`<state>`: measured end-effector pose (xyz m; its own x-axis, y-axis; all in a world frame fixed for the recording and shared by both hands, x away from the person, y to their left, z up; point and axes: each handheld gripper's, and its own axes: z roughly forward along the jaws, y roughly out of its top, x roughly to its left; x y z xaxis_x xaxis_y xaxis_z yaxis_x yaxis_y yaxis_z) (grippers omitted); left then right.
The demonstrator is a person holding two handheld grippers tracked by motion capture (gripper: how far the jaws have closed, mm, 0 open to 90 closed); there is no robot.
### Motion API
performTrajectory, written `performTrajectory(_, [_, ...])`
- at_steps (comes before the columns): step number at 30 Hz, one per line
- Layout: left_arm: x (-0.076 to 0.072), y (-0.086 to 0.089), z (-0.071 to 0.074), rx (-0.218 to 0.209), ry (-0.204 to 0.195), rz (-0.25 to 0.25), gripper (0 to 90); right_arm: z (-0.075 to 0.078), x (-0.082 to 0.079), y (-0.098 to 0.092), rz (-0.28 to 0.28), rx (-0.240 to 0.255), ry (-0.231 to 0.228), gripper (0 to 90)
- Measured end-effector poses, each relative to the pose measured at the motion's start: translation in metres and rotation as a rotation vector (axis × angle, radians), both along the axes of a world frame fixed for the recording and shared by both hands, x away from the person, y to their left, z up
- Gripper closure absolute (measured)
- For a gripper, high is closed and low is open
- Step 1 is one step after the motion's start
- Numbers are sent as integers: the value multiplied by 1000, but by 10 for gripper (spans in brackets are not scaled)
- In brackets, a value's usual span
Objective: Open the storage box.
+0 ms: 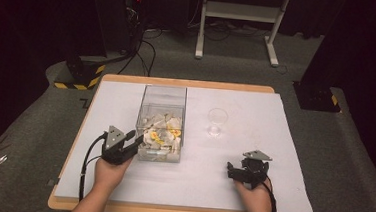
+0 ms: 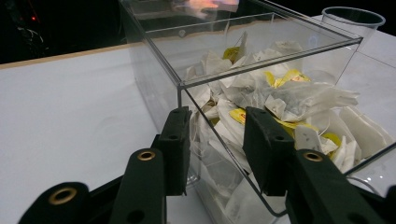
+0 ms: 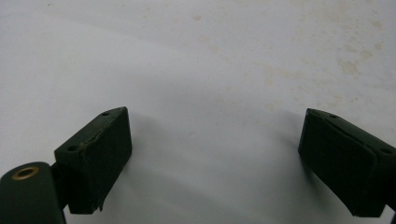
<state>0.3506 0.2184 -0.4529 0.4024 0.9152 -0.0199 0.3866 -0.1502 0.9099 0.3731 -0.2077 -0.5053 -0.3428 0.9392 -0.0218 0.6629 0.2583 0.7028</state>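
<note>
Looking down from the high view, I have my left gripper point(image 1: 134, 138) at the near left corner of the clear box point(image 1: 161, 120), which stands mid-table on the white table point(image 1: 251, 180) and holds a heap of tea bags point(image 1: 161, 131). A clear cup point(image 1: 216, 122) stands to the right of the box, well apart from it. My right gripper point(image 1: 239, 170) rests near the right front edge, away from everything.

In the left gripper view, my jaws straddle the box's corner wall point(image 2: 210, 135), one outside, one over the tea bags point(image 2: 289, 98); whether the pads press on it I cannot tell.

In the right gripper view, my right gripper point(image 3: 215, 154) stands wide open over bare table point(image 3: 210, 60).
</note>
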Motion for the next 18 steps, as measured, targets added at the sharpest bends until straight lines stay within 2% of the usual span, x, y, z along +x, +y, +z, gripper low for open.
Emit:
performTrajectory(6, [-3, 0, -2, -6, 0, -7, 664, 0, 0, 0, 0, 0, 0, 97])
performTrajectory(12, [-3, 2, -4, -28, -2, 16, 605, 0, 0, 0, 0, -1, -1, 97])
performTrajectory(18, [-9, 2, -4, -32, -4, -19, 652, 0, 0, 0, 0, -1, 0, 97])
